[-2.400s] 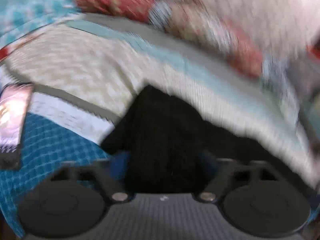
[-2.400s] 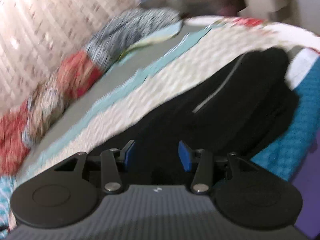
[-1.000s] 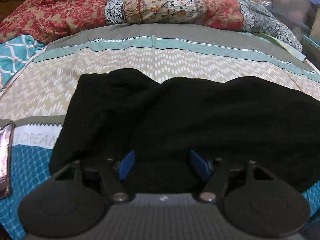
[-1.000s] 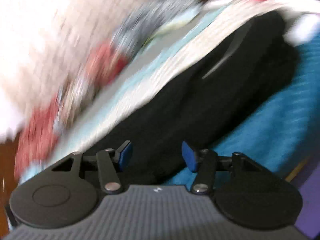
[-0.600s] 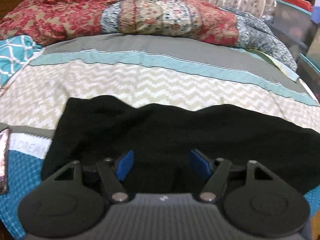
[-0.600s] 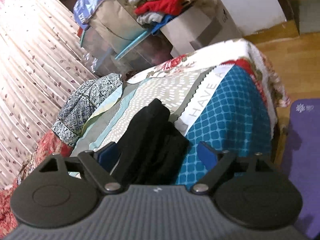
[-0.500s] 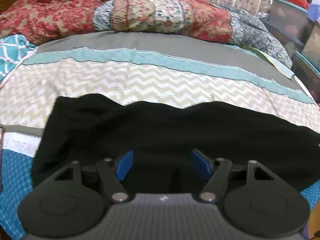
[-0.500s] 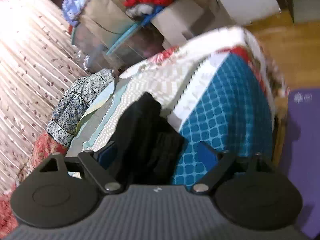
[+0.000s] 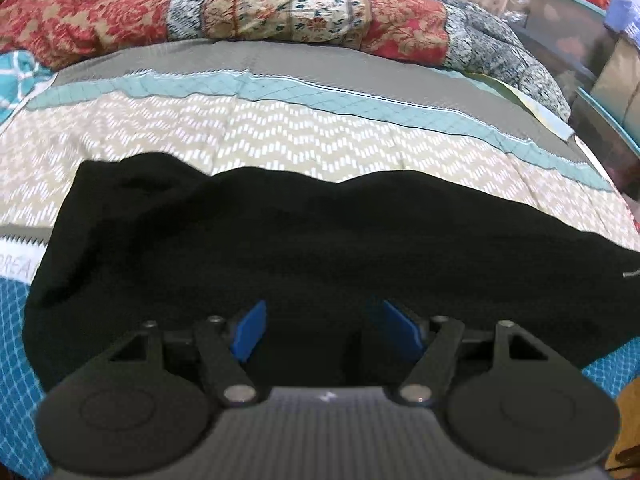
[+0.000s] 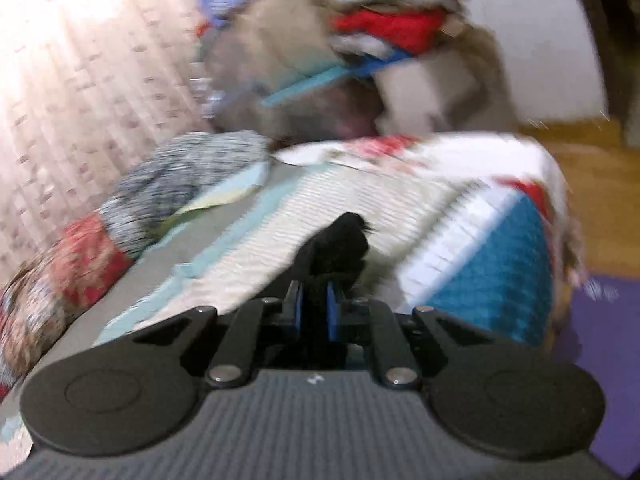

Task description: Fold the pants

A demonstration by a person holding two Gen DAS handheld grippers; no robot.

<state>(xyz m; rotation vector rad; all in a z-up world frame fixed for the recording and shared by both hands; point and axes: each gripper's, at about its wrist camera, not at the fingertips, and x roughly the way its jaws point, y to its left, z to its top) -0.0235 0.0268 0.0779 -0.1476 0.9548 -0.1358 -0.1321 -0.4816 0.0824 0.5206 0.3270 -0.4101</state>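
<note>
Black pants (image 9: pixel 320 240) lie stretched left to right across the patterned bedspread (image 9: pixel 280 136), folded lengthwise. My left gripper (image 9: pixel 326 330) is open, its blue pads apart just above the near edge of the pants. In the right wrist view my right gripper (image 10: pixel 315 308) is shut on the end of the pants (image 10: pixel 340 244), black cloth bunched between the blue pads and sticking out past them. That view is motion blurred.
A rolled red and floral quilt (image 9: pixel 260 8) lies along the far side of the bed. Boxes piled with clothes (image 10: pixel 360 40) stand past the bed's end. A purple mat (image 10: pixel 604 340) lies on the wooden floor (image 10: pixel 592 168) to the right.
My right gripper was open over the pants' end; it has closed on the cloth. My left gripper stayed open and shifted slightly over the pants.
</note>
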